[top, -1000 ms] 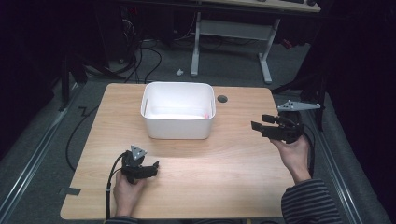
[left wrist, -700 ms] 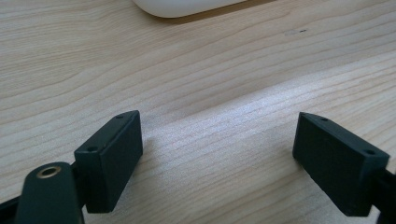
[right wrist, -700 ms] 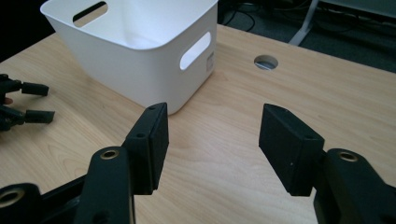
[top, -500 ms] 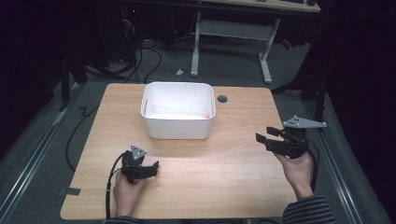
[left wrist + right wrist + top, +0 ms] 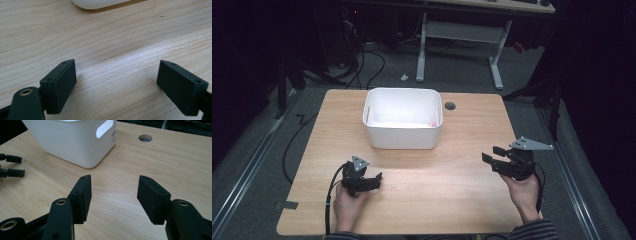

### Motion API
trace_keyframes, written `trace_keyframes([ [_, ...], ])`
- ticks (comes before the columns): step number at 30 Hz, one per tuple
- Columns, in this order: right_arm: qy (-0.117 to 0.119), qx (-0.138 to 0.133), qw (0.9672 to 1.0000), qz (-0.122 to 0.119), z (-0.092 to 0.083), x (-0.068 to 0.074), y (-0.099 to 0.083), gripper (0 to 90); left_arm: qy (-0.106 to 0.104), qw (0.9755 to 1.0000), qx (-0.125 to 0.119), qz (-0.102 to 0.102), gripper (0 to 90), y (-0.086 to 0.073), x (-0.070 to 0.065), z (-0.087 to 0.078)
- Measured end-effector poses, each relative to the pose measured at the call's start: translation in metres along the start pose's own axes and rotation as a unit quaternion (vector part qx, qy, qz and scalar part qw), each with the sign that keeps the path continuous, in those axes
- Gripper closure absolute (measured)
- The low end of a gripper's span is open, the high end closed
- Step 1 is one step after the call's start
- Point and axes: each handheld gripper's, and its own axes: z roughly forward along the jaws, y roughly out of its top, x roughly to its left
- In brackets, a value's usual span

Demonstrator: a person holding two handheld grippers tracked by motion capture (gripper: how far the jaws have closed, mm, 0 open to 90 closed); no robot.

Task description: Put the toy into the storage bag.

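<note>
High view, white bin point(image 5: 402, 135) on table point(image 5: 452, 195), small pink item point(image 5: 432, 123) inside

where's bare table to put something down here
The widest bare patch is the wood between the left gripper and right gripper, in front of the white bin. Strips of table either side of the bin are bare too; the right one has a cable hole. Nothing is crowded.

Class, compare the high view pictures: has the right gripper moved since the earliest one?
Yes. The right gripper has moved nearer the person and farther from the white bin; its jaws, closing slightly, hold nothing.
</note>
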Motion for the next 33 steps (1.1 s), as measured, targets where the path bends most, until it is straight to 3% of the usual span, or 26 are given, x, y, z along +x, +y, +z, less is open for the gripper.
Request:
trace_keyframes([
  [8,0.005,0.002,0.9999,0.010,0.017,0.004,-0.018,45.8,0.000,1.0000,0.000,0.000,16.1,0.000,0.000,0.000],
  [23,-0.003,0.034,0.9992,0.022,0.047,0.007,-0.046,46.1,0.001,1.0000,0.000,-0.001,16.2,0.000,0.000,0.000],
  [33,-0.008,0.050,0.9986,0.016,0.058,0.009,-0.052,45.9,0.001,1.0000,0.000,-0.001,16.2,0.000,0.000,0.000],
])
